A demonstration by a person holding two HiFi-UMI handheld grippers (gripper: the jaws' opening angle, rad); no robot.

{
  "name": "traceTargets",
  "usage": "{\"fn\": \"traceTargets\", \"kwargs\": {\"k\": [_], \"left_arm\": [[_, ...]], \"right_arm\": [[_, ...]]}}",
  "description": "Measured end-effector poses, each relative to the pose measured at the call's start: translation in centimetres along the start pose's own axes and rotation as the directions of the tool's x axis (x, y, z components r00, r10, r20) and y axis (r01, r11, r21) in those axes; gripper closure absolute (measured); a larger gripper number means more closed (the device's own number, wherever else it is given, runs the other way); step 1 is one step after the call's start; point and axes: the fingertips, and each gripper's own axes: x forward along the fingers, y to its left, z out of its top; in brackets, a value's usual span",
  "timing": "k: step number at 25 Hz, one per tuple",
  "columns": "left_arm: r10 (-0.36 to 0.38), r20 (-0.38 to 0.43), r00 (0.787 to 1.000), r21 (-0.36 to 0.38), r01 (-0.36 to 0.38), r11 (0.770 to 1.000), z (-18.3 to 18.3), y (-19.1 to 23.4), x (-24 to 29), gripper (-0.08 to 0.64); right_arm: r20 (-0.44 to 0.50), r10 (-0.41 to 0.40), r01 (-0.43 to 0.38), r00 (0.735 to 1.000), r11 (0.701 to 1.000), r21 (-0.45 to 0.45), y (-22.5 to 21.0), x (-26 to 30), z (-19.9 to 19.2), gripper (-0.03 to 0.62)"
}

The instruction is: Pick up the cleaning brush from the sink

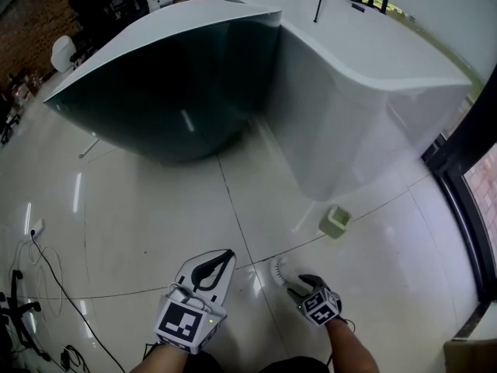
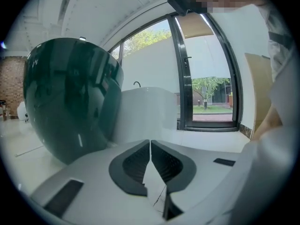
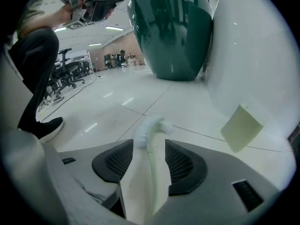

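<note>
While between jaws of right gripper, cleaning brush: white, slim, bristle-tipped.

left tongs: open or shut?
Shut. In the left gripper view, the jaws of the left tongs touch at the tips, and nothing sits between them.

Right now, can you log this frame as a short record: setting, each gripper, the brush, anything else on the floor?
setting: glossy tiled floor beside a dark green tub and a white tub
left gripper: jaws together, nothing between them
right gripper: jaws apart, low near the floor, cleaning brush between them
cleaning brush: white, appears to lie on the floor, bristle head pointing away from the gripper
other item: pale green block on the floor by the white tub
</note>
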Motion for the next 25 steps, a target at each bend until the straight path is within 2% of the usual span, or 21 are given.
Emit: {"fn": "traceTargets", "kwargs": {"k": [9, 13, 14, 16, 17, 21, 25], "left_arm": [[0.006, -0.011, 1.000, -0.015, -0.006, 1.000, 0.1, 0.0, 0.5, 0.541], [0.019, -0.022, 1.000, -0.028, -0.020, 0.999, -0.5, 0.2, 1.0, 0.541], [0.020, -0.023, 1.000, -0.028, -0.020, 0.999, -0.6, 0.1, 1.1, 0.541], [0.017, -0.024, 1.000, -0.030, -0.018, 0.999, -0.6, 0.0, 1.3, 0.541], [0.015, -0.021, 1.000, -0.034, -0.015, 0.999, -0.5, 0.0, 1.4, 0.541], [-0.003, 0.016, 1.000, -0.026, 0.004, 1.000, 0.1, -0.2, 1.1, 0.541], [-0.007, 0.003, 1.000, -0.065, 0.007, 0.998, 0.1, -0.1, -0.3, 0.542]], "right_arm": [[-0.161, 0.026, -0.024, 0.987, 1.000, 0.014, -0.6, 4.2, -5.0, 0.385], [-0.155, 0.020, -0.018, 0.988, 1.000, 0.014, -0.1, 4.4, -5.8, 0.400], [-0.152, 0.021, -0.019, 0.988, 1.000, 0.012, 0.1, 4.4, -5.8, 0.416], [-0.160, 0.022, -0.022, 0.987, 1.000, 0.006, 0.6, 4.5, -5.9, 0.498], [-0.169, 0.023, -0.021, 0.985, 1.000, 0.014, 0.8, 4.6, -6.0, 0.549], [-0.213, 0.048, -0.027, 0.976, 0.995, 0.101, 1.0, 3.7, -6.6, 0.551], [-0.138, 0.024, 0.004, 0.990, 0.980, 0.197, 1.0, -0.5, -4.3, 0.554]]}}
